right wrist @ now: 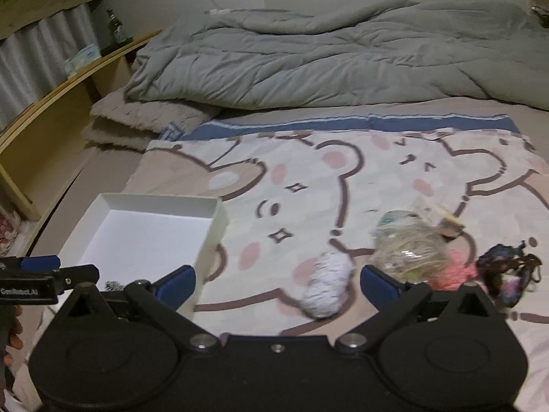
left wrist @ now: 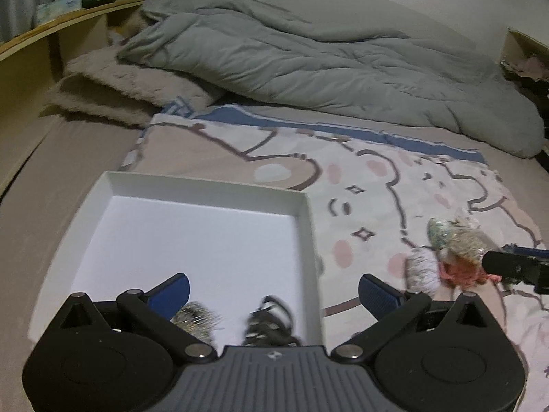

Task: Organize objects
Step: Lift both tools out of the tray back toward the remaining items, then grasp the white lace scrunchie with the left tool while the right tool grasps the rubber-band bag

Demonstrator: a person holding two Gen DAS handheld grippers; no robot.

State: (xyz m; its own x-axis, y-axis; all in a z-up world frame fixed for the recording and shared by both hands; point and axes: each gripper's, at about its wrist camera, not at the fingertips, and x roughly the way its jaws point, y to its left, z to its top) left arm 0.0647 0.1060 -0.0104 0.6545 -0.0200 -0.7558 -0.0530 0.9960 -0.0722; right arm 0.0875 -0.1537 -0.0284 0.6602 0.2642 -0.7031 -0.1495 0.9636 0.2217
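A shallow white box [left wrist: 308,226] [right wrist: 216,219] lies on a bear-print blanket [left wrist: 360,178] [right wrist: 308,171]. Inside its near end rest a silver-grey scrunchie [left wrist: 197,321] and a dark one [left wrist: 267,322]. My left gripper [left wrist: 273,293] hovers open over them, holding nothing. To the right of the box lies a pile: a white speckled scrunchie [left wrist: 422,271] [right wrist: 326,288], a beige one [left wrist: 466,243] [right wrist: 411,254], a pink one [right wrist: 456,274] and a dark multicoloured one [right wrist: 507,274]. My right gripper [right wrist: 279,283] stands wide open, the white scrunchie lying below between its fingers, untouched.
A rumpled grey duvet [left wrist: 308,58] [right wrist: 326,51] covers the far half of the bed, with a folded beige fleece [left wrist: 120,92] to its left. A wooden shelf [left wrist: 51,34] runs along the left edge. The other gripper shows at each view's side.
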